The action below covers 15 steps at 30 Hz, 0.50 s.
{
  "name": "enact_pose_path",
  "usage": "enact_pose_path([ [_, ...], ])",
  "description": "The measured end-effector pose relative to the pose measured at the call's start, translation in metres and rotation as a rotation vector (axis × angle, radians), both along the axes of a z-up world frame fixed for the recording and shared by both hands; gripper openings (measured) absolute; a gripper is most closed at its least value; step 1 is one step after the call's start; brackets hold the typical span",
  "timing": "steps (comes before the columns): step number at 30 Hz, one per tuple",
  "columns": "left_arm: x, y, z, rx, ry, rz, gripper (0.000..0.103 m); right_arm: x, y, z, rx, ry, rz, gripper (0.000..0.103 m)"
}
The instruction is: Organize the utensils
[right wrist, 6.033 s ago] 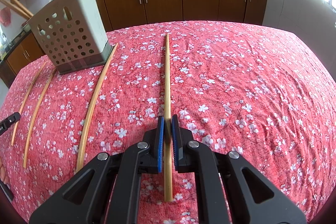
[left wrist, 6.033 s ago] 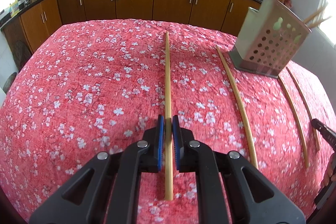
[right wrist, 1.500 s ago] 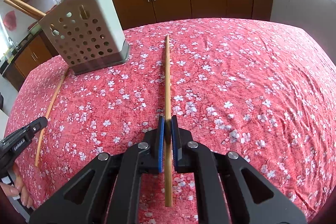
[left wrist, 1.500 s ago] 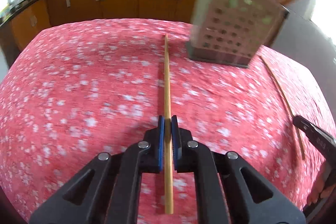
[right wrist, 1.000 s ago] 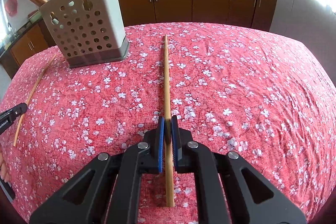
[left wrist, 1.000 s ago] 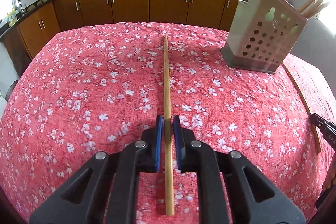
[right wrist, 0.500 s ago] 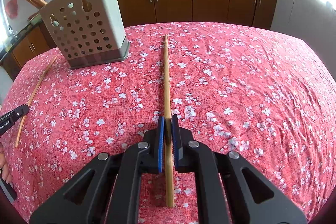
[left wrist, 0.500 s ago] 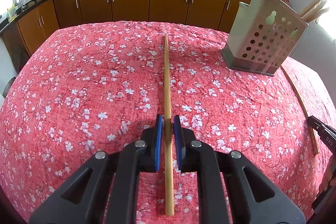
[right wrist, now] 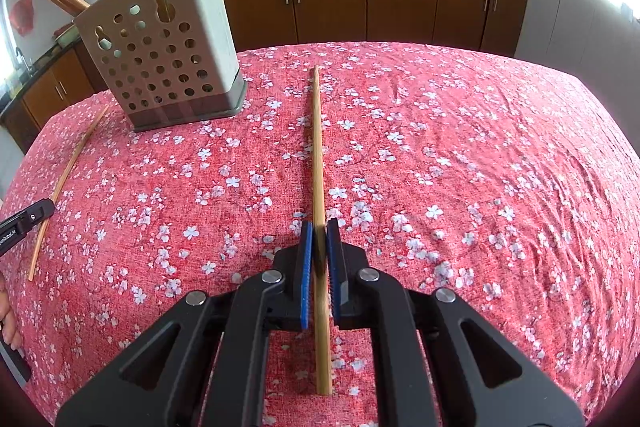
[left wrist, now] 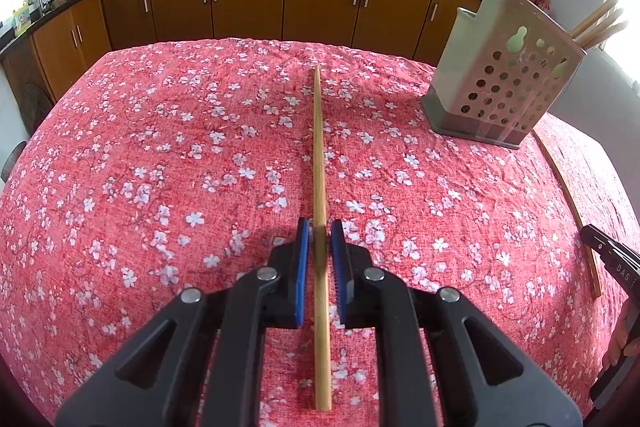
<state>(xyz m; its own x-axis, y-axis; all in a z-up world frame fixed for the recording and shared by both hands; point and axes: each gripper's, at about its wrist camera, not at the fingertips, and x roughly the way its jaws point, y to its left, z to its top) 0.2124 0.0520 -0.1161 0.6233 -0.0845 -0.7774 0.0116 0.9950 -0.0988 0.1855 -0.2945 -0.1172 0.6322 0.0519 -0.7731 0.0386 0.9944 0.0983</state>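
My left gripper (left wrist: 319, 241) is shut on a long bamboo chopstick (left wrist: 318, 147) that points forward over the red floral tablecloth. My right gripper (right wrist: 318, 241) is shut on another bamboo chopstick (right wrist: 317, 147), also pointing forward. A beige perforated utensil holder (left wrist: 504, 83) with several chopsticks stands at the right in the left wrist view, and at the left in the right wrist view (right wrist: 160, 59). One loose chopstick (left wrist: 568, 195) lies on the cloth beside the holder; it also shows in the right wrist view (right wrist: 66, 179).
The table is covered by a red flowered cloth (left wrist: 160, 167). Brown kitchen cabinets (left wrist: 248, 3) with woks on a black counter run along the back. The other gripper's tip shows at each frame edge (left wrist: 608, 259) (right wrist: 24, 221).
Over six seconds the loose chopsticks near the holder went from three to one. In the last second both grippers keep their chopsticks and shift only slightly.
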Motion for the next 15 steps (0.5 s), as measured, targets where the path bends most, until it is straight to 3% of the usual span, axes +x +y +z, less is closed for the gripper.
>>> enact_pose_path([
  [15,-0.0004,-0.0006,0.0005,-0.004,0.000,0.003,0.014,-0.0002,-0.0004,-0.0001,0.000,0.000,0.000,0.009],
])
